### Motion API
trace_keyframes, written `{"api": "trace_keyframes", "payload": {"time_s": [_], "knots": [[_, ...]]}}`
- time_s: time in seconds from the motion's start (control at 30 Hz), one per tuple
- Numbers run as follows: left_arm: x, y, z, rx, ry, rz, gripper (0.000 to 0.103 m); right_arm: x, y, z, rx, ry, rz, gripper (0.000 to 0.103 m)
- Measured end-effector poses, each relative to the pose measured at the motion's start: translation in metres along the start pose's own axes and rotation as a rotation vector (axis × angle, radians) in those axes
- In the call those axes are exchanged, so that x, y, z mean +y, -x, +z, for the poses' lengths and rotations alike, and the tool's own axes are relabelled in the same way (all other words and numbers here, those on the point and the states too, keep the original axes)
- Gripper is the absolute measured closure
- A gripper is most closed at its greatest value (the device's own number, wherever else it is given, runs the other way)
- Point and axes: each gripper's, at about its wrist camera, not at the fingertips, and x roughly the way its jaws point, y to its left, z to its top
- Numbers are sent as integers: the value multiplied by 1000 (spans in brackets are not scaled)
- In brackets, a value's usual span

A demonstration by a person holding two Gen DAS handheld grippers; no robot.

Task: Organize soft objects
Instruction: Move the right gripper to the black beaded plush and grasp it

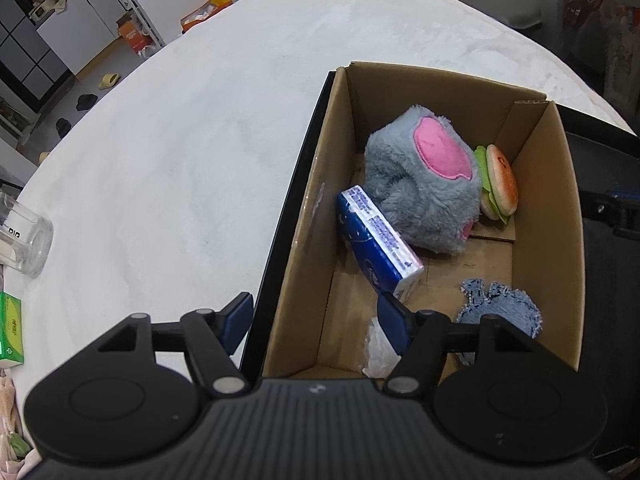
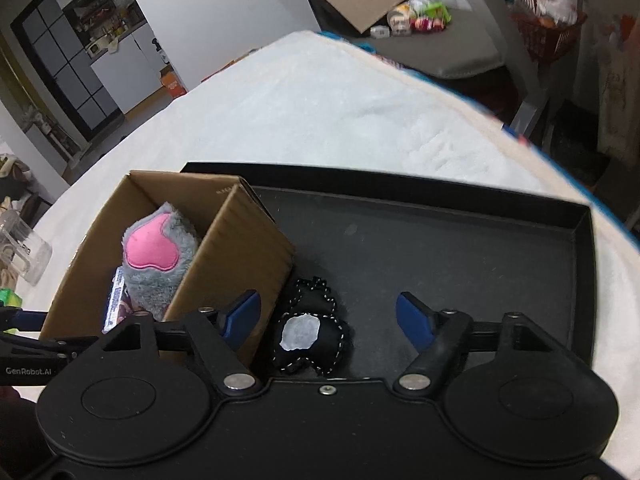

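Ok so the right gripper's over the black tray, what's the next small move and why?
Probably lower the right gripper onto the small black soft toy and close. Its jaws stand open and empty, the toy lies between the fingers on the black tray, outside the cardboard box that already holds the grey plush.

My right tool [image 2: 328, 316] over black tray [image 2: 460, 232], blue fingers [image 2: 414, 316] spread apart, nothing between pads. Small black stitched pouch with white patch [image 2: 310, 334] lies on tray floor below tool, nearer left finger, touching neither. Cardboard box [image 2: 240, 252] stands in tray's left end, just beside pouch. Inside box: grey plush with pink heart [image 2: 158, 260], upright; blue-white packet [image 2: 116, 300] against it. Tray sits on white fuzzy cloth over table [image 2: 320, 108]. Clear glass jar [image 2: 24, 252] at far left on cloth. Part of my left tool [image 2: 24, 320] at left edge.
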Motion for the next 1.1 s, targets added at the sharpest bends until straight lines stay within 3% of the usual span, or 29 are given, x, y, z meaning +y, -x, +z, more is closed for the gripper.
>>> {"api": "trace_keyframes", "payload": {"time_s": [0.23,0.47,0.53,0.63,1.1], "knots": [[-1,-4,2,11,11,9,36,-2,-18,-9,54,6,10,45],[-1,-4,3,13,8,10,36,9,-25,-19,88,63,2,46],[-1,-4,3,13,8,9,36,9,-23,-21,93,64,17,67],[0,-2,2,14,10,2,36,6,-18,-22,100,53,24,73],[10,13,-5,-2,21,-53,36,-1,22,-19,92,22,-52,76]]}}
